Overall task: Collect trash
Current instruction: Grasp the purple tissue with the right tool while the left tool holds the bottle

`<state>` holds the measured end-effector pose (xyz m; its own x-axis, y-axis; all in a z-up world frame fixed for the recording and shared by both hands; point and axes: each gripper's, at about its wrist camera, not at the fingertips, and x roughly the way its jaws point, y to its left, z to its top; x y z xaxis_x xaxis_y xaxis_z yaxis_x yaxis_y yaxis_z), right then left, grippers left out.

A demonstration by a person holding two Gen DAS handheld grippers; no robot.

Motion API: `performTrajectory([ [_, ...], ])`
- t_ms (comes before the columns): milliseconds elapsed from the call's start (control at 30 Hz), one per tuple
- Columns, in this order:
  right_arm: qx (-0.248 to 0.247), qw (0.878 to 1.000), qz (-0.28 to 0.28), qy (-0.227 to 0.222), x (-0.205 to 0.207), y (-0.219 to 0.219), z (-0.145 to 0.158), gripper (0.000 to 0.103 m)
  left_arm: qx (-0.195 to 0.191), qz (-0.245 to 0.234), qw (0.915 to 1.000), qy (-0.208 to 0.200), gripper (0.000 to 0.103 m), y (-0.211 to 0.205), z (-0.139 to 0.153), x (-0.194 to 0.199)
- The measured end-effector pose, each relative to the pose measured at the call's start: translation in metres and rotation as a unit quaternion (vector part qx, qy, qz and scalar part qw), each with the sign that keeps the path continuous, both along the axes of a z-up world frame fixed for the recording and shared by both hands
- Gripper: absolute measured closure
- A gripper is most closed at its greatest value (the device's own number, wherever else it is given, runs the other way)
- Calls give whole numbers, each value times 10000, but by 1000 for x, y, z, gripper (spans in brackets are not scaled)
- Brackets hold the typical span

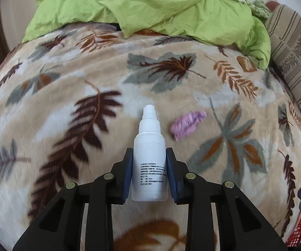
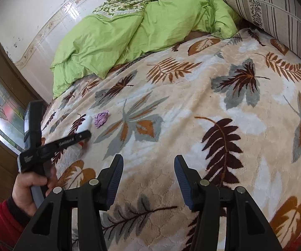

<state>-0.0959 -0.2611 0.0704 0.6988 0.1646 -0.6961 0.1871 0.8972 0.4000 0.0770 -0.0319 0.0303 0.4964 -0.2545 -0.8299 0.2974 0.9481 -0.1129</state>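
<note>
A small white spray bottle (image 1: 149,167) lies on the leaf-patterned blanket (image 1: 87,73), nozzle pointing away. My left gripper (image 1: 149,152) has its blue pads against both sides of the bottle's body. A crumpled pink paper wad (image 1: 187,125) lies just right of the nozzle, apart from the bottle. In the right wrist view the left gripper (image 2: 83,136) reaches in from the left over the white bottle (image 2: 86,123), with the pink wad (image 2: 101,118) beside it. My right gripper (image 2: 148,163) hovers open above the blanket with nothing between its fingers.
A crumpled green duvet (image 1: 150,6) is piled at the far side of the bed, and a striped pillow (image 1: 292,52) lies on the right. A red mesh basket (image 1: 299,234) shows at the lower right edge. A hand in a red sleeve (image 2: 6,219) holds the left gripper.
</note>
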Motion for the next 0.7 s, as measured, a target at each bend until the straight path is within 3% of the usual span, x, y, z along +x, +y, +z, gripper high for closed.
performTrajectory([
  [167, 31, 10000, 80, 3, 2, 9, -1, 49, -21, 394, 9992, -76, 74, 14, 11, -49],
  [300, 130, 9994, 290, 125, 14, 22, -4, 49, -375, 860, 9947, -420, 74, 35, 28, -73],
  [433, 373, 9979, 446, 286, 35, 32, -6, 49, -233, 1040, 9917, -724, 74, 48, 30, -75],
  [567, 587, 9963, 492, 388, 70, 43, -7, 49, -356, 1193, 9904, -603, 74, 64, 25, -64],
  [700, 739, 9950, 417, 523, 110, 56, -12, 49, -245, 1398, 9881, -593, 74, 74, 21, -58],
])
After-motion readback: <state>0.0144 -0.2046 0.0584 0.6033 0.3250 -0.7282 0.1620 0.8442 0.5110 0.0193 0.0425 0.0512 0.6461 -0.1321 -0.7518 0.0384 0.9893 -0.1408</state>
